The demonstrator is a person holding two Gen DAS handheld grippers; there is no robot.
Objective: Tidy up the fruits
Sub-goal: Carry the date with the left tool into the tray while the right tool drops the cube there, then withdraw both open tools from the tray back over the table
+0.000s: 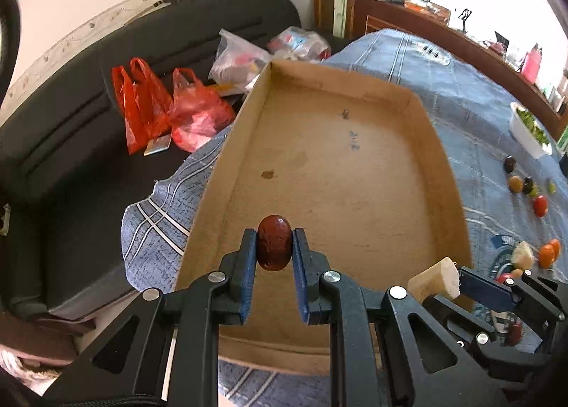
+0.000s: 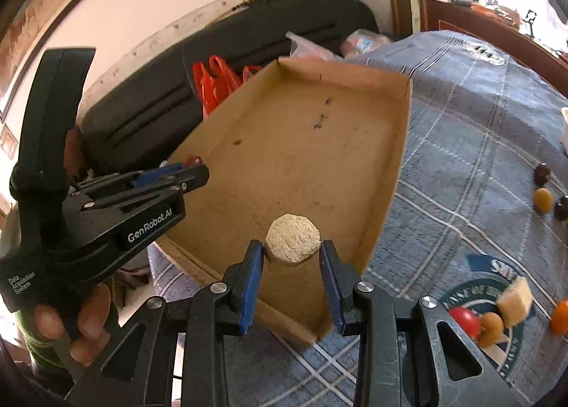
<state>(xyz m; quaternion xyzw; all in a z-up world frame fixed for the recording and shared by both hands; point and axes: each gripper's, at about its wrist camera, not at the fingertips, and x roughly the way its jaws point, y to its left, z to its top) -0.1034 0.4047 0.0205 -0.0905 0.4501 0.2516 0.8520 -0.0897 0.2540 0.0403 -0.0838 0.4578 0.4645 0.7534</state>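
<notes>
My left gripper (image 1: 274, 242) is shut on a dark red date (image 1: 274, 247) and holds it above the near left part of an empty cardboard tray (image 1: 443, 158). My right gripper (image 2: 291, 251) is shut on a pale cut sugarcane piece (image 2: 293, 238) above the tray's near right corner (image 2: 397, 158). The sugarcane piece (image 1: 435, 281) and the right gripper also show at the lower right of the left wrist view. The left gripper (image 2: 188, 167) shows at the left of the right wrist view, a bit of the red date visible at its tips.
The tray lies on a blue plaid cloth (image 1: 472, 112). Several small fruits (image 1: 529, 185) and another sugarcane piece (image 2: 514, 300) lie on the cloth to the right. A white bowl (image 1: 529, 133) stands further right. Red plastic bags (image 1: 159, 109) sit on a black sofa to the left.
</notes>
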